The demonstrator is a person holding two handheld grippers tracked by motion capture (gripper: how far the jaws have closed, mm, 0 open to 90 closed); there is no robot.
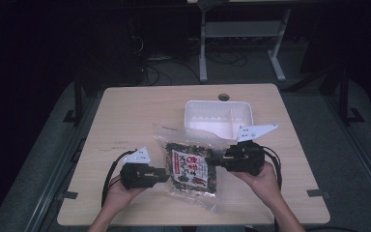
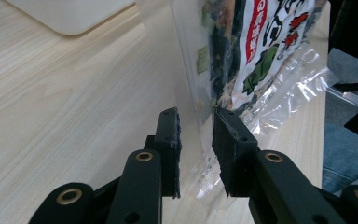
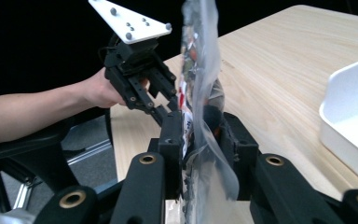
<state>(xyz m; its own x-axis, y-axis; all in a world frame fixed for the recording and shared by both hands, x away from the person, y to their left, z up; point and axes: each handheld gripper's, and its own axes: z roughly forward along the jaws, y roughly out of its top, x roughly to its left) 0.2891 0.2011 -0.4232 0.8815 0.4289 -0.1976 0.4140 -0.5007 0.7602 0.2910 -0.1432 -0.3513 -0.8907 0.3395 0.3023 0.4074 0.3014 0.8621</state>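
Note:
A clear bag (image 1: 191,166) of dark dried food with a red and white label lies mid-table. My left gripper (image 1: 166,174) points at the bag's left edge. In the left gripper view the jaws (image 2: 196,126) stand open, with the bag's clear film (image 2: 191,84) passing through the gap between them. My right gripper (image 1: 213,158) comes from the right and is shut on the bag's right edge. In the right gripper view (image 3: 200,116) the bag (image 3: 200,56) is seen edge-on between the pads, and the left gripper (image 3: 140,70) shows beyond it.
A white tray (image 1: 217,102) stands just behind the bag, its corner in the left gripper view (image 2: 70,14) and its wall in the right gripper view (image 3: 349,107). The wooden table (image 1: 140,111) has a cable hole (image 1: 223,97) at its far edge. Desk legs and cables lie beyond.

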